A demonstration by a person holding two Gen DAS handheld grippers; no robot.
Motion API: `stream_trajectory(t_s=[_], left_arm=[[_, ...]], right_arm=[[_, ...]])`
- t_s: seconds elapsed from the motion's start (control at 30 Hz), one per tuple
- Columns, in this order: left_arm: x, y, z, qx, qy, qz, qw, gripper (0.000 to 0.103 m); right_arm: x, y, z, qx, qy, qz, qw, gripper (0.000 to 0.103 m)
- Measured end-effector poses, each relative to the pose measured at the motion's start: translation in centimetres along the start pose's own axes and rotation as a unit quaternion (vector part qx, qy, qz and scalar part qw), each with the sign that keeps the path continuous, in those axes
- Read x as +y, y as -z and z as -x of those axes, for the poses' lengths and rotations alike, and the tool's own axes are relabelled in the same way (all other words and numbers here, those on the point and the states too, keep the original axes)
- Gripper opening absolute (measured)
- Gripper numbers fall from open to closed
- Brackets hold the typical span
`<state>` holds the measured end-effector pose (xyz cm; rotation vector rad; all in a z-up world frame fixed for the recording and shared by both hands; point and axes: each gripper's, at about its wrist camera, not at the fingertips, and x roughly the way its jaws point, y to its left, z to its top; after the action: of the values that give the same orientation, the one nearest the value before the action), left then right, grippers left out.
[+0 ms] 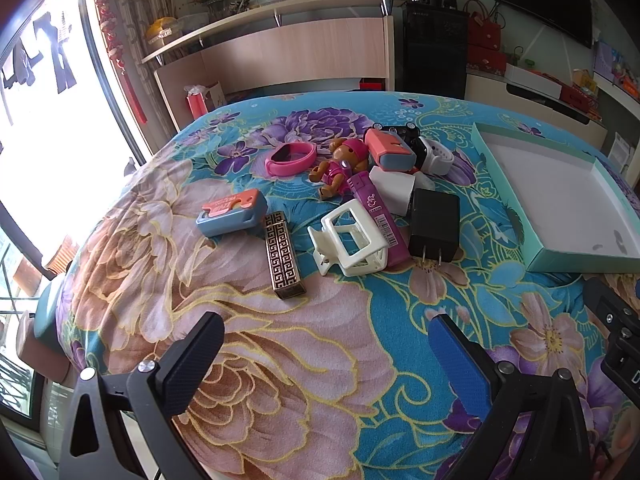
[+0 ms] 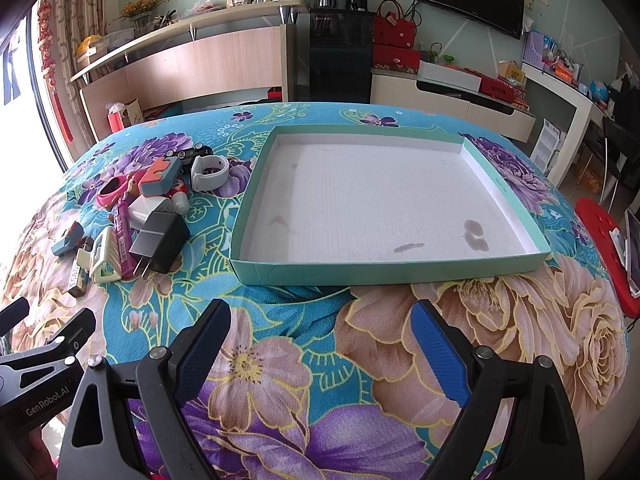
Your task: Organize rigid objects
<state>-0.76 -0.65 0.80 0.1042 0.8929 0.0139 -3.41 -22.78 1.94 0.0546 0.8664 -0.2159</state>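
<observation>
Clutter: small hard things heaped on the flowered cloth of the counter [image 1: 280, 360], left of the tray.
Tray [image 2: 384, 268]: shallow teal box, white inside, a few dark stains, nothing in it.
Black charger [image 1: 434, 224]: prongs toward the camera, touching the purple lighter [image 1: 380, 216].
White clip [image 1: 350, 238]: leaning against the lighter's left side.
Patterned case [image 1: 282, 254]: gold and dark, lying alone just left of the clip.
Blue-and-coral box [image 1: 232, 214]: nearest the window side, apart from the heap.
Second blue-and-coral box [image 1: 390, 150]: at the back, beside the white watch [image 1: 434, 158].
Toy pup [image 1: 340, 168]: on its back in the middle, pink wristband [image 1: 290, 158] just left.
Left tongs [image 1: 324, 364]: spread wide, holding nothing, hovering near the patterned case.
Right tongs [image 2: 320, 352]: spread wide, holding nothing, in front of the tray's near wall.
</observation>
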Motion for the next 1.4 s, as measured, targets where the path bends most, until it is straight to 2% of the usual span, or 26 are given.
stream_trajectory(t_s=[1.13,1.37,1.4], left_arm=[[-0.06,0.06,-0.08,0.004,0.001,-0.001,1.0000,0.103],[0.22,-0.01,0.06,0.001,0.005,0.005,1.0000,0.103],[0.60,-0.16,0.36,-0.003,0.015,0.012,0.9998,0.103]], right_arm=[[-0.02,0.05,-0.07,0.001,0.001,0.001,1.000,0.092],[-0.16,0.09,0.01,0.000,0.004,-0.001,1.000,0.092],[-0.16,0.08,0.07,0.000,0.004,-0.001,1.000,0.092]])
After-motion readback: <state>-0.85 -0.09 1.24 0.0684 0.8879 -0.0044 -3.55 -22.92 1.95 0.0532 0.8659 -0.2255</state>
